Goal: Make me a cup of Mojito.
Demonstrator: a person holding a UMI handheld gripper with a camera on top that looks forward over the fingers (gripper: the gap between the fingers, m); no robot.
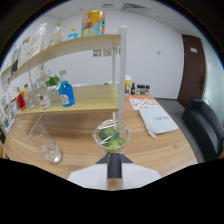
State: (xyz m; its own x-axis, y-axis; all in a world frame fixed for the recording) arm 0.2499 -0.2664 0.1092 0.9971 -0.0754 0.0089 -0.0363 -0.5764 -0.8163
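The gripper (pixel 114 167) shows only as a dark central part and a pale base at the near side of the wooden table (pixel 75 132); its 2 fingers cannot be made out separately, so whether they are apart or together cannot be told.

Just ahead of the gripper stands a clear plastic cup (pixel 113 137) holding green lime pieces (pixel 111 139) and what looks like ice. It sits on the table near the near edge, roughly mid-width. A tall white post (pixel 120 75) rises directly behind the cup; whether the 2 touch cannot be determined.

To the left of the cup, well apart from it, an empty clear glass (pixel 45 142) stands tilted in this wide view, also toward the near edge of the table.

At the table's far edge sits a wooden shelf unit (pixel 82 97). On its lower board: a blue bottle (pixel 66 94), a red-capped bottle (pixel 21 100) at the left end, and green leaves (pixel 52 80) (possibly mint) behind them. The upper board carries further containers, too small to identify. Several small dark bottles (pixel 136 89) stand at the right end of the lower board.

On the right part of the table lie white printed sheets (pixel 156 119), reaching its right edge. Beyond that edge stands a dark chair (pixel 202 122), with a brown door (pixel 192 70) in the wall behind.
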